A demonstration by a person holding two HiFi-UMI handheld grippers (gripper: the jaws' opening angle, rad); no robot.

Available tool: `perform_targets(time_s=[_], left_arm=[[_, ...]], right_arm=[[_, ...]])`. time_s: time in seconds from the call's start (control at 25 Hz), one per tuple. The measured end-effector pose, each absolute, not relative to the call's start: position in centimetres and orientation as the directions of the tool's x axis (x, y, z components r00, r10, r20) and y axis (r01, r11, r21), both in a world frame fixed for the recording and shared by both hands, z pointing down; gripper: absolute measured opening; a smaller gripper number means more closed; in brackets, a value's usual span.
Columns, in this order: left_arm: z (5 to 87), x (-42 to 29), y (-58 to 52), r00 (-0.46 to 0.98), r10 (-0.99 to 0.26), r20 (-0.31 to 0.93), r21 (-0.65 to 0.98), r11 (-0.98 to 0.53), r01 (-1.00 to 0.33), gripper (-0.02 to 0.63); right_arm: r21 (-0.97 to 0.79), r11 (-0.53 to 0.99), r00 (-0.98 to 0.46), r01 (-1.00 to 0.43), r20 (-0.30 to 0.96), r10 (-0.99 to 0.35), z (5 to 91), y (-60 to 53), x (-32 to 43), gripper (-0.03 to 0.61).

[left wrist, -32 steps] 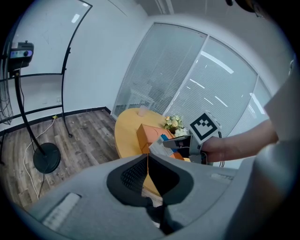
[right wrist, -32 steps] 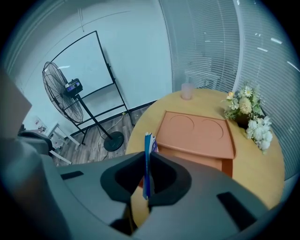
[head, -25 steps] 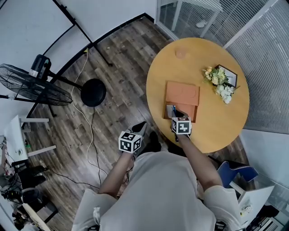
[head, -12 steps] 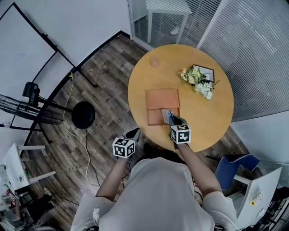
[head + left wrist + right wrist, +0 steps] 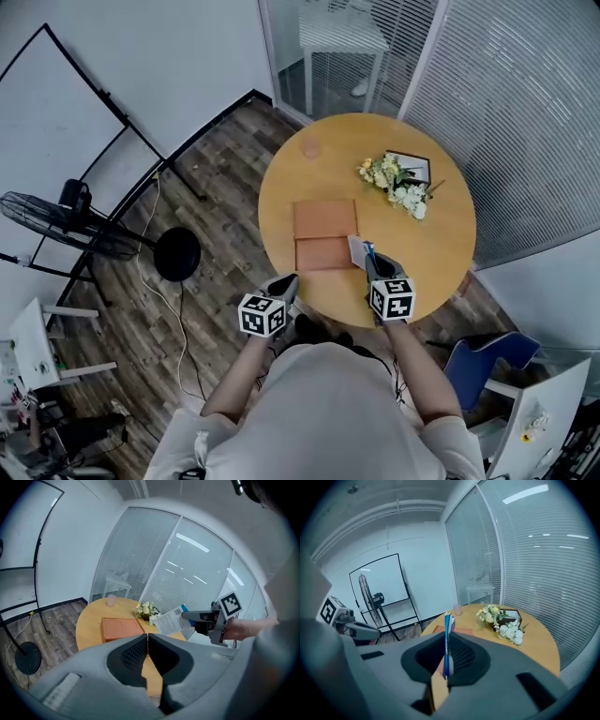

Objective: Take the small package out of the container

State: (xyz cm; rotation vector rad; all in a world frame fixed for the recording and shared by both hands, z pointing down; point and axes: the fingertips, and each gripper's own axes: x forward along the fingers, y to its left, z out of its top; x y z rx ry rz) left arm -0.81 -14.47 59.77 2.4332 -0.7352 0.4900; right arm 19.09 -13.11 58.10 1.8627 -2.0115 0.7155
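Observation:
An orange flat container lies in the middle of the round wooden table. My right gripper hovers just right of the container's near corner, shut on the small package, a thin white and blue packet. In the right gripper view the small package stands edge-on, clamped between the jaws. The left gripper view shows the small package raised above the table beside the container. My left gripper hangs off the table's near left edge, shut and holding nothing.
White and yellow flowers and a dark picture frame lie at the table's far right. A pale cup stands at the far edge. A floor fan and a round black stand base are on the wood floor to the left.
My right gripper has drawn the small package back from the container's front to a spot at its right. The head view has shifted. The left gripper stays shut near the table's edge.

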Motion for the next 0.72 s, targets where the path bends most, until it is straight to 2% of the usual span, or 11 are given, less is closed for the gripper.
perform_targets(time_s=[0.4,0.72], left_arm=[[53.0,2.6,-10.9,0.772,-0.499,0.395,0.336,-0.704,-0.626,0.020],[45.7,2.7,-7.8,0.750,-0.604,0.271,0.266,-0.701,-0.661,0.020]], right_arm=[[-0.101,0.114,-0.145,-0.988,0.407,-0.902,51.6,-7.0,23.8,0.026],[-0.071,0.185,-0.197,-0.980,0.252,-0.947,45.7,-3.3,25.4,0.026]])
